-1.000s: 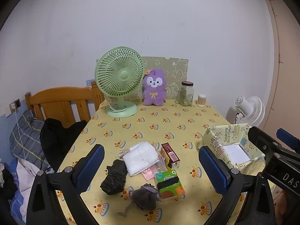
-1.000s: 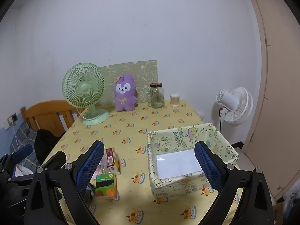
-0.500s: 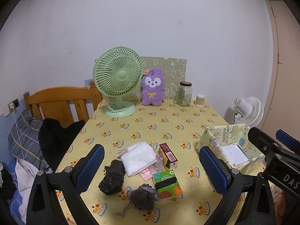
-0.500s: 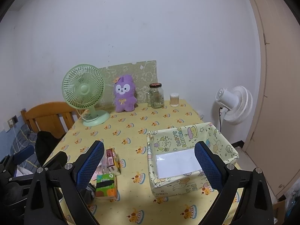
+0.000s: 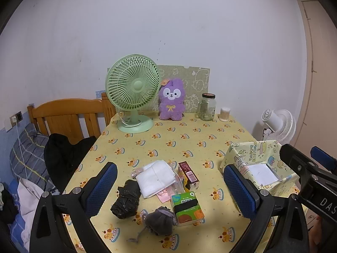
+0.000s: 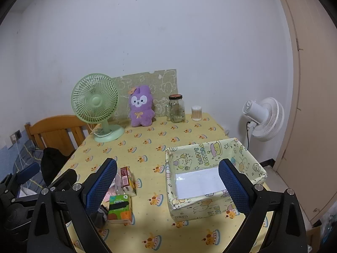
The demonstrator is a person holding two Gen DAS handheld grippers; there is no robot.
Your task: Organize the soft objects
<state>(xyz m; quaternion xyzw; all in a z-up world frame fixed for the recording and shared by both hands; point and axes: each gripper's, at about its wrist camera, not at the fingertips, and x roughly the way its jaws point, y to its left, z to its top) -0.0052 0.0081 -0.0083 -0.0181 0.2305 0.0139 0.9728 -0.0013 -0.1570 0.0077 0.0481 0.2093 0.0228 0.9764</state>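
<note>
Left wrist: both jaws spread wide, holding nothing.

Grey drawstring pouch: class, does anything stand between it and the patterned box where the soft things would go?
Yes. The green carton lies right beside the grey drawstring pouch, on the side toward the patterned box. Beyond the carton only bare tablecloth shows. The left gripper hangs open above the pile, nothing under it blocking the pouch.
</note>
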